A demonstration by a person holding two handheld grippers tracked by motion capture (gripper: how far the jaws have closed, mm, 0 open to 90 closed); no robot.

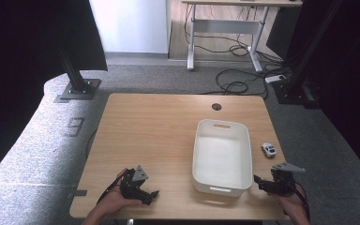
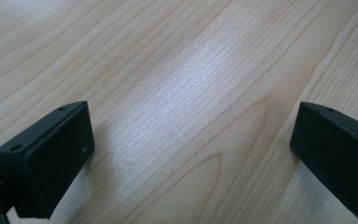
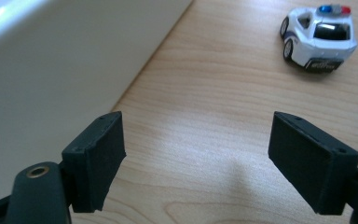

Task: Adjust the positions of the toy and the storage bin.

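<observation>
The toy police car (image 3: pixel 318 39) sits on the wooden surface (image 1: pixel 154 136) just right of the white tub (image 1: pixel 221 157), ahead of the right gripper (image 3: pixel 196 158), whose jaws are spread and empty, as are the left gripper's (image 2: pixel 191 158).

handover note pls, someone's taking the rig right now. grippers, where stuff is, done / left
Left hand-held gripper: open, empty, low over bare table at the near left edge.
Right hand-held gripper: open, empty, at the near right corner, just right of the white bin.
Toy police car: on the table right of the bin, apart from it, ahead of the right gripper with its rear toward that gripper.
Bin: looks empty.
Done: nothing moved as far as things lie.
Left: likely grasp the car with the right gripper and place it in the bin; that is a guess from the layout.
</observation>
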